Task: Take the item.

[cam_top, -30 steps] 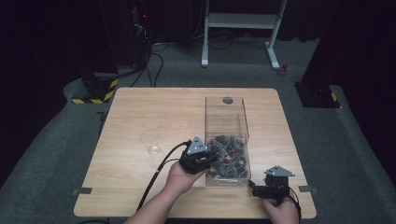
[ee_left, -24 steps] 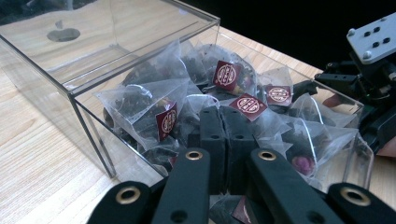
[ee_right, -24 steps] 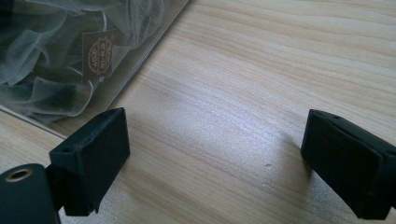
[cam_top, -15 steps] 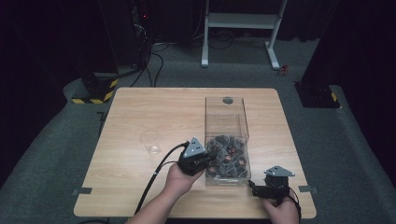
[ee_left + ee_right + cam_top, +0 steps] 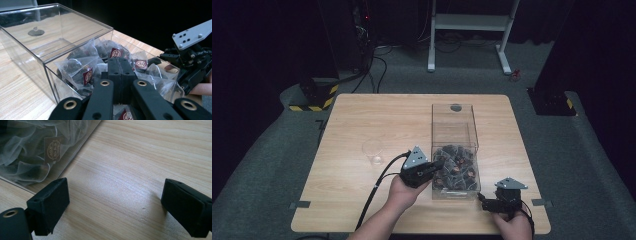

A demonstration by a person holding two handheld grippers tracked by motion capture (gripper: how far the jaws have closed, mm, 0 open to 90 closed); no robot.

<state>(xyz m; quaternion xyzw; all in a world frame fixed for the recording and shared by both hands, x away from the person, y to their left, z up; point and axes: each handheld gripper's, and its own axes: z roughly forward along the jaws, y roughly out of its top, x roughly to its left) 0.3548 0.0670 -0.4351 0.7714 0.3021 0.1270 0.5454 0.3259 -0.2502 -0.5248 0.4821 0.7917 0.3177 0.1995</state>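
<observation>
From the high view, your left gripper (image 5: 438, 164) reaches over the near left edge of the clear box (image 5: 454, 116), with its tips above the pile of tea bags (image 5: 456, 167) that fills the near half of the box. The far half of the box is bare. Your right gripper (image 5: 482, 199) sits low on the table (image 5: 362, 120) just off the box's near right corner, pointing towards it. A clear glass cup (image 5: 373, 151) stands on the table well to the left of the box, apart from both hands.

In the left gripper view, your left gripper (image 5: 119, 65) has its jaws pressed flat together, pad against pad, having just finished closing. They sit right among the tea bags (image 5: 80, 68), whose mesh crowds against both sides of the tips. You cannot tell whether any mesh or tag is pinched in the seam; none shows there. The clear box (image 5: 50, 37) stretches away to the upper left, and your other gripper (image 5: 192, 57) waits beyond its right wall.

In the right gripper view, your right gripper (image 5: 113, 197) stands wide open with bare table (image 5: 140, 160) between the jaws. The box wall (image 5: 82, 140) runs across the upper left corner, tea bags (image 5: 32, 150) pressed behind it, just ahead of the left jaw.
</observation>
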